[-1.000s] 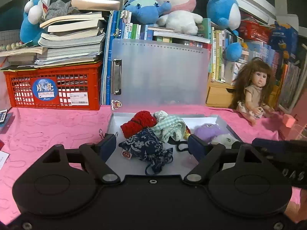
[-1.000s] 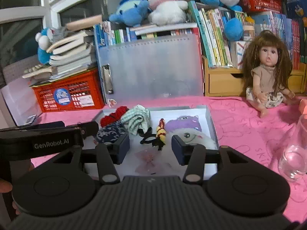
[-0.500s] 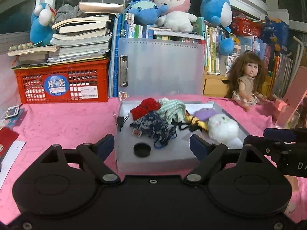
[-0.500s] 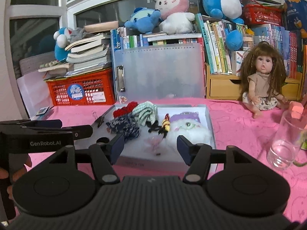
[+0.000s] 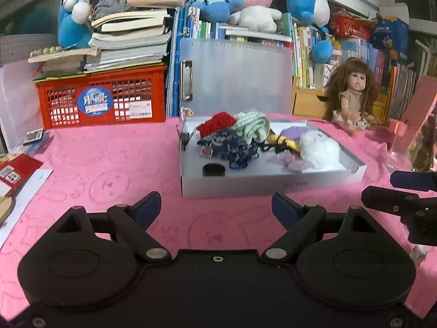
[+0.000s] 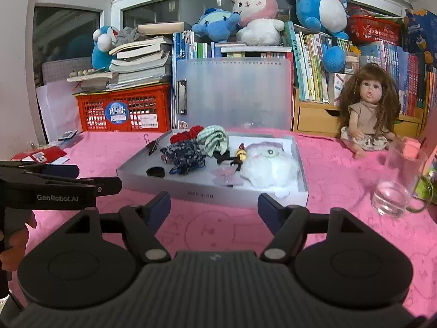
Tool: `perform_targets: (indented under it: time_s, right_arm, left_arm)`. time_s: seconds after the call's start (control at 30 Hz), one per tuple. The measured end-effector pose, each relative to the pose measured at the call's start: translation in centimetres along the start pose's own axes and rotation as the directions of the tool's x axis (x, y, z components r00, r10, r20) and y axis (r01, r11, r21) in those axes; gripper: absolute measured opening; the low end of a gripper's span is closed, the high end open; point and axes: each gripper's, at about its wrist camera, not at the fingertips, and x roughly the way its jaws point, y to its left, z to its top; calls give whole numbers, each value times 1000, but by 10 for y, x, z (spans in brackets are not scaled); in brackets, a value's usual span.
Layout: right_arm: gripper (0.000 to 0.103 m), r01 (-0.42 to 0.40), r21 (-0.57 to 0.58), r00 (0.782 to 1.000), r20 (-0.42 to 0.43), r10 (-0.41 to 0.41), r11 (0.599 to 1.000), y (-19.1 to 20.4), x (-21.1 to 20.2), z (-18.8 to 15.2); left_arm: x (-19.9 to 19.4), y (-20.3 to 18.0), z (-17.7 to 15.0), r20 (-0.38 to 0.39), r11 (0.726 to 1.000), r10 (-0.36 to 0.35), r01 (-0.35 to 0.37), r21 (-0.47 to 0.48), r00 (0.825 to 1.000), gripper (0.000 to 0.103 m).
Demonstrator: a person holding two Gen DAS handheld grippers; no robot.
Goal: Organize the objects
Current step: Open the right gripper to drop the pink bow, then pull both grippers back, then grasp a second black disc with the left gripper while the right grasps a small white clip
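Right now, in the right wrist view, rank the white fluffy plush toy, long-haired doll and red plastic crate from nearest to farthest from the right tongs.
1. White fluffy plush toy, in the tray just ahead.
2. Long-haired doll, seated farther back on the right.
3. Red plastic crate, back left under the books.

A red plastic crate [image 6: 123, 112] stands at the back of the desk [image 6: 327, 175], which is covered in pink cloth, with a stack of books [image 6: 136, 63] on top. Beside it a frosted clipboard folder [image 6: 235, 93] leans upright against a row of books [image 6: 308, 65]. A pink rabbit plush [image 6: 256, 11] and blue plush toys [image 6: 319, 5] sit above. A long-haired doll [image 6: 368, 112] sits before a wooden drawer [image 6: 316, 119], and a glass mug [image 6: 398, 180] stands nearer.
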Motion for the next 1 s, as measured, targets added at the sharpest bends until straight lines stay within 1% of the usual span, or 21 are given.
perform_targets:
  time_s: [0.13, 0.3, 0.43, 0.63, 0.9, 1.0]
  right_arm:
    - [82, 14, -5, 1000, -7, -14, 1000, 1, -5, -10]
    - [82, 47, -40, 999, -22, -48, 998, 4, -12, -27]
    - [84, 68, -53, 997, -15, -69, 996, 5, -22, -38]
    - [84, 113, -16, 993, -14, -113, 993, -3, -35, -50]
    - [84, 168, 30, 985, -50, -166, 985, -16, -41, -65]
    - [84, 180, 41, 982, -58, -178, 983, -17, -43, -67]
  left_arm:
    - [-2, 2, -11, -19, 1000, 5, -5, -3, 1000, 88]
    - [-3, 4, -25, -49, 1000, 14, -14, 1, 999, 88]
    - [-3, 6, -34, -68, 1000, 18, -19, -4, 998, 88]
    - [-5, 10, -41, -85, 1000, 20, -21, -16, 996, 88]
    - [-4, 12, -48, -106, 1000, 19, -21, -21, 994, 87]
    - [-4, 11, -47, -106, 1000, 15, -17, -19, 994, 82]
